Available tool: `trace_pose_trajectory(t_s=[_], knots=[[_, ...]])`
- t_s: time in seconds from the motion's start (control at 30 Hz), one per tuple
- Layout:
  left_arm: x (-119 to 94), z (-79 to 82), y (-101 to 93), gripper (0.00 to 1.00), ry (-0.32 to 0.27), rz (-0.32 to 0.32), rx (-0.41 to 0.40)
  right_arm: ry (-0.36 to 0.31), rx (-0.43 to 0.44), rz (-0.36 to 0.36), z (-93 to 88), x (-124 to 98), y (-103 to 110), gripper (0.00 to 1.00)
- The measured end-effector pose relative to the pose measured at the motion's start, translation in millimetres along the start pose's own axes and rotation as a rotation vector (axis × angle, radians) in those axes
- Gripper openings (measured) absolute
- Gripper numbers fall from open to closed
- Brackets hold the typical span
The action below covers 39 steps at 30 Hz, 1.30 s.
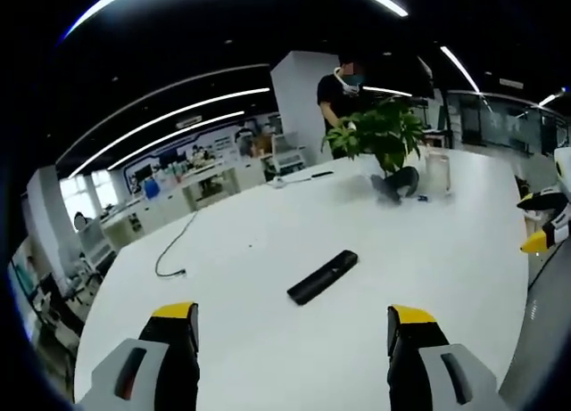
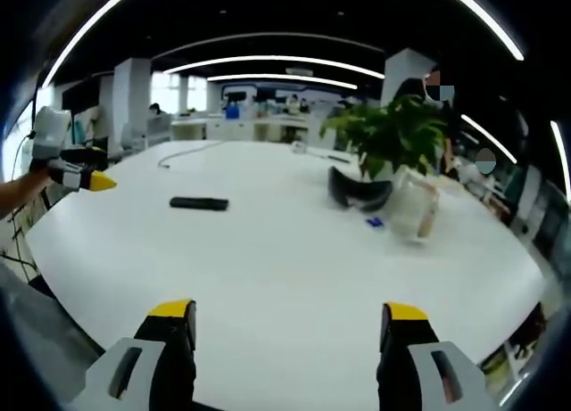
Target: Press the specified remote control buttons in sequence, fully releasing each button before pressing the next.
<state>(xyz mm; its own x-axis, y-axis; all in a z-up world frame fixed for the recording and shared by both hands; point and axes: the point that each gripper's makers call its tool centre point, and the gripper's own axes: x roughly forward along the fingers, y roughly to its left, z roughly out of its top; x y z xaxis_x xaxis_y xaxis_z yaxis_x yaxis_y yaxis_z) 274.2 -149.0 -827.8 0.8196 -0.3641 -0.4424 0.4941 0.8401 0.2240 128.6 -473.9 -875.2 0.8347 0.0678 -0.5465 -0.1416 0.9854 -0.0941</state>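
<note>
A black remote control (image 1: 322,276) lies flat on the white table (image 1: 268,242), a short way ahead of my left gripper (image 1: 293,326), which stands open with nothing between its yellow-tipped jaws. The same remote (image 2: 199,203) appears far off to the left in the right gripper view. My right gripper (image 2: 285,324) is also open and empty above the table's near edge (image 2: 294,277). The left gripper (image 2: 76,174) comes into the right gripper view at the left, held by a hand. The right gripper's yellow tip (image 1: 538,240) shows at the right edge of the left gripper view.
A potted green plant (image 1: 382,136) stands at the far side with a person behind it. Beside it lie a dark curved object (image 2: 359,193) and a clear container (image 2: 414,206). A black cable (image 1: 171,250) trails on the table's left. Office desks fill the background.
</note>
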Motion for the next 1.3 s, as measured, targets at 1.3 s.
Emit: trace_pose_trajectory(t_s=[1.3], knots=[[113.8, 15.3, -15.2, 0.72, 0.158, -0.253, 0.174, 0.055, -0.021, 0.000, -9.2, 2.9, 0.4, 0.83]])
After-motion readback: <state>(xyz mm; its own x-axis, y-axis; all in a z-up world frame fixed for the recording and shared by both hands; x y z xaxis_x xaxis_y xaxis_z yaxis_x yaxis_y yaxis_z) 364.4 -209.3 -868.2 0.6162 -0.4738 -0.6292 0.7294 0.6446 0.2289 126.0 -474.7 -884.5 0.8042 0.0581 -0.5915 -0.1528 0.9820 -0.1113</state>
